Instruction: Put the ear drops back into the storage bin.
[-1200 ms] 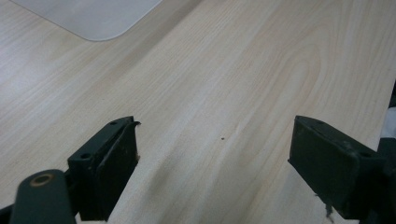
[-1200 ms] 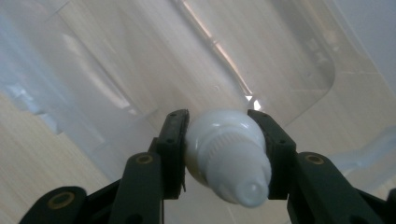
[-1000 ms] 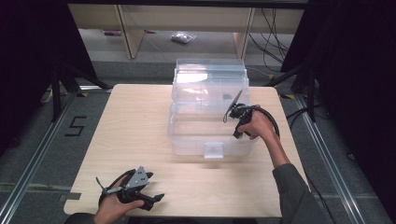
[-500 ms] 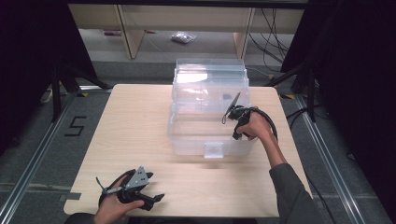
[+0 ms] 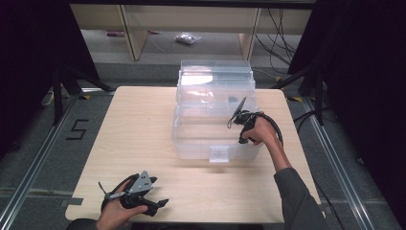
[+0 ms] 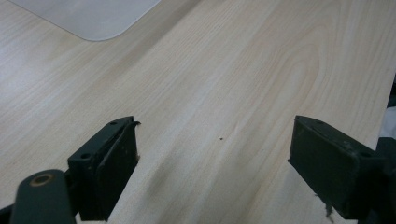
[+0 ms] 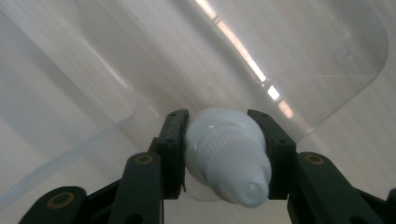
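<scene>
Clamping a small white bottle (image 7: 227,156) between its two black jaws, the right gripper (image 5: 238,120) hangs over the clear plastic storage box (image 5: 215,120) that stands on the wooden table (image 5: 139,129). In the right gripper view the bottle sits squarely between the pads, both pressing on its rounded body, with its ribbed cap and pointed nozzle turned back toward the camera. Just beyond the jaws lies the clear bottom of the box, with a rounded corner to the upper right of the gripper and pale wood grain showing through the plastic. From the high view the right hand (image 5: 258,132) holds this gripper above the right part of the box, its cable looping behind the wrist.

Well apart from it, at the near left corner of the table, the left gripper (image 5: 158,205) rests low in the left hand (image 5: 117,213), the grey three-cornered plate on top. Its jaws stand wide apart with nothing between them; in the left gripper view bare tabletop lies under and ahead of them, and a rounded corner of clear plastic shows far ahead to the upper left.
</scene>
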The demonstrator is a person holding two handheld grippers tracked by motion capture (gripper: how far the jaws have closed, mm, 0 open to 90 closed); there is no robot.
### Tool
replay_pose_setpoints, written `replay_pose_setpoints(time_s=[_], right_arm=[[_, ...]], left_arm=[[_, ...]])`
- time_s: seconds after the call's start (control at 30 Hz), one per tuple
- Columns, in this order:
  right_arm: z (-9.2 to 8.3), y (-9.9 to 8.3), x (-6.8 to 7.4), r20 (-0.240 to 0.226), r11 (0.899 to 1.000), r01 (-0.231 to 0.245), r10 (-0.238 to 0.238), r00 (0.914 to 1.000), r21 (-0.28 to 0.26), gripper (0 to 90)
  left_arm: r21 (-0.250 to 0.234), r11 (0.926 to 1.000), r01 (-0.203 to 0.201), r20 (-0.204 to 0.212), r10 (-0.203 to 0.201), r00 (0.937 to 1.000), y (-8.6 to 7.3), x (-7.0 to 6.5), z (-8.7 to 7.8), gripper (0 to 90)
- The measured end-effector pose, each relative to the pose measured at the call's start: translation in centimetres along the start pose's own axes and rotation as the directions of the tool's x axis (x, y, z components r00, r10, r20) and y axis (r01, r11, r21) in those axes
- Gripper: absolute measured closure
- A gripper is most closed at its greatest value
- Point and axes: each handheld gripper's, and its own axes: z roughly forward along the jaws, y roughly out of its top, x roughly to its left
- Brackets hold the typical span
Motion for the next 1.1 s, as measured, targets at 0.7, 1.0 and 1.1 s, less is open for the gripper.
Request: replay_pose_setpoints(time_s=[0.7,1.0,1.1], right_arm=[[-2.0,-0.6,0.6,0.034,0.998,-0.054,0.055,0.9979,-0.031,40.4],[-4.0,-1.1,0.8,0.052,0.988,-0.021,0.030,0.9982,-0.154,31.0],[-4.5,-1.3,1.0,0.060,0.985,-0.019,0.030,0.9977,-0.172,29.6]], left_arm=[[-0.002,1.0000,0.005,0.011,-0.005,0.9999,0.0,0.0,0.0,14.8],[-0.003,1.0000,0.005,0.003,-0.005,1.0000,0.0,0.0,0.1,14.8],[-0.002,1.0000,0.005,0.003,-0.005,1.0000,0.0,0.0,0.1,14.8]])
